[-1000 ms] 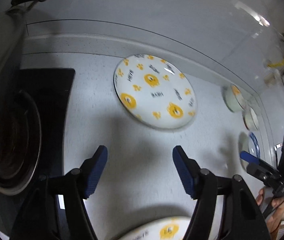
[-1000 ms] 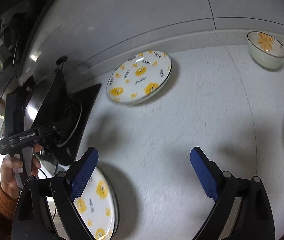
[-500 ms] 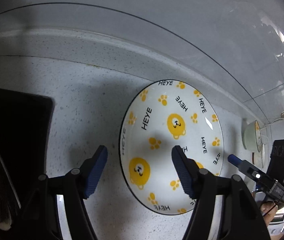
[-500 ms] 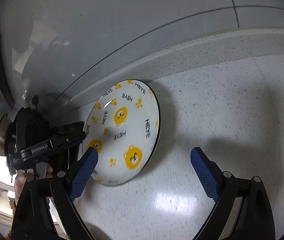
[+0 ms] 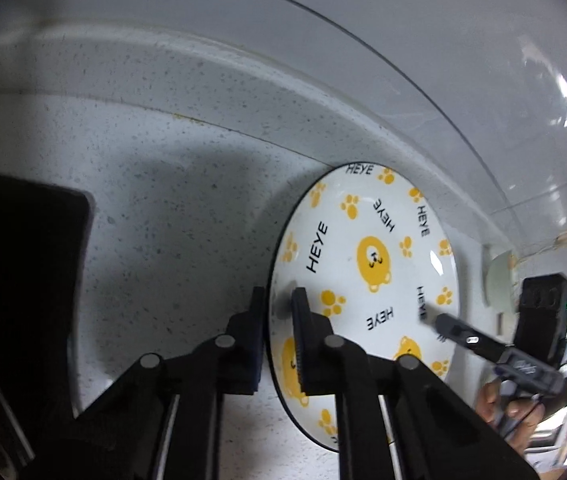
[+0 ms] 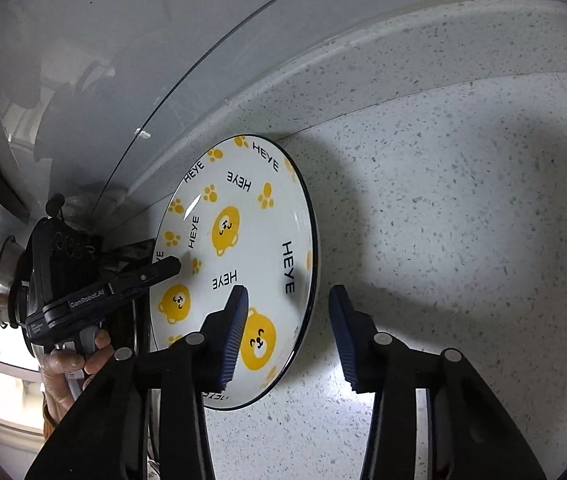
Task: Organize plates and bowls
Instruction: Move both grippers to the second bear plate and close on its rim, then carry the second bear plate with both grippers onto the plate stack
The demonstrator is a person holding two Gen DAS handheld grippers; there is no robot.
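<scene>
Two claws work on one plate [image 5: 367,268], a white one w/ yellow bear faces, paw prints and the word HEYE, thin dark line at the edge. It lies on the speckled white counter [image 5: 171,208], its far edge close to the raised back strip of the counter.

Left wrist view, near: the left claw [image 5: 279,308] is closed on the plate's left rim, one pad under/outside the rim and one pad on the inner face, both pressing it. Further right in this view, the right claw [image 5: 441,322] reaches to the plate's other side, w/ a hand [image 5: 503,404] on its handle. Left of the plate is a black cooktop [image 5: 23,280].

Right wrist view, near: the jaws of the right claw [image 6: 289,300] are closing, w/ the plate's right rim between them. The left pad is over the inner face, the right pad stands apart from the rim on the counter side, so no grip. On the plate's other side, the left claw [image 6: 173,266] meets the rim, a hand [image 6: 69,364] holds its body.

Far: the counter's back strip, then a glossy grey wall panel [image 6: 163,40]
</scene>
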